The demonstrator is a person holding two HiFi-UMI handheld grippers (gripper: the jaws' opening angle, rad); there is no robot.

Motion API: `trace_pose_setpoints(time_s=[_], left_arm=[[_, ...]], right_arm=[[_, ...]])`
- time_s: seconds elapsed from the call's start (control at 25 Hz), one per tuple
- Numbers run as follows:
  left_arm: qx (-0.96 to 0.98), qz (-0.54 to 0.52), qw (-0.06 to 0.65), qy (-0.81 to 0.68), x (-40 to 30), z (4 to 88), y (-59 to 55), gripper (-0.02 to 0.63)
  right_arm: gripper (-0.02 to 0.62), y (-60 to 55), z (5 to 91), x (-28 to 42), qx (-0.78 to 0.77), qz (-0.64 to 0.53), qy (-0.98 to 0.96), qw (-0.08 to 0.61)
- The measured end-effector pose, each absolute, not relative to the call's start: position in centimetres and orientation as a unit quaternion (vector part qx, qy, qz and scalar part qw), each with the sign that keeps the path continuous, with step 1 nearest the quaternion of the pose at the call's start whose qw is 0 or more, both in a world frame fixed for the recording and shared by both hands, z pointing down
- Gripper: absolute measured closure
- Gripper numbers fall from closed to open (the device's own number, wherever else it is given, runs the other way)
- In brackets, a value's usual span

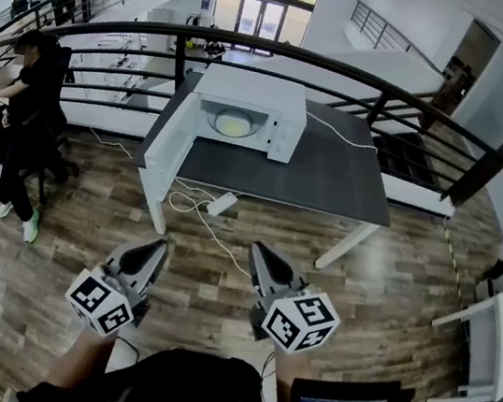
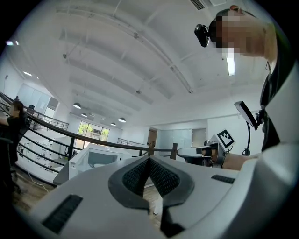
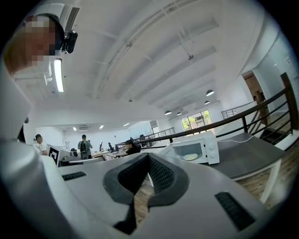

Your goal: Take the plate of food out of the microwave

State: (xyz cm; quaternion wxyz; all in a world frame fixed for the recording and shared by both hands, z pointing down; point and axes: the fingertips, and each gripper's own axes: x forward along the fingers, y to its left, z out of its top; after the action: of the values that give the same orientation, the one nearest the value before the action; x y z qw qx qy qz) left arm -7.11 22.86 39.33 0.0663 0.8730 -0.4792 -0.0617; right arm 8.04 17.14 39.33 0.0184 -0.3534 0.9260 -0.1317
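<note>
Left gripper (image 1: 159,247) and right gripper (image 1: 259,250) are closed and empty, well off the table (image 1: 331,175); I'd open them before reaching the plate (image 1: 232,124) in the microwave (image 1: 253,101) at its back edge.

- left gripper (image 1: 154,254) held level, pointing forward, its fingers (image 2: 164,179) closed together and empty
- right gripper (image 1: 262,256) level beside it, fingers (image 3: 161,175) likewise closed, empty

No readable text, brand or number shows on the microwave (image 1: 250,110) or anywhere else.
</note>
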Motion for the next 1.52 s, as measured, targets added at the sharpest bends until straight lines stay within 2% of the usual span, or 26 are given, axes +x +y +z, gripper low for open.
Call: trace_pose_setpoints(time_s=[0.68,1.52], left_arm=[[0.896,-0.053,0.049,-0.438,-8.4,40.0,21.4,0.601],[0.884,-0.057,0.044,-0.462,-3.3,37.5,11.4,0.601]], right_arm=[[0.595,15.3,40.2,5.8,-0.367,-0.132,0.921,0.01],[0.595,3.9,38.6,10.2,-0.324,-0.135,0.936,0.01]])
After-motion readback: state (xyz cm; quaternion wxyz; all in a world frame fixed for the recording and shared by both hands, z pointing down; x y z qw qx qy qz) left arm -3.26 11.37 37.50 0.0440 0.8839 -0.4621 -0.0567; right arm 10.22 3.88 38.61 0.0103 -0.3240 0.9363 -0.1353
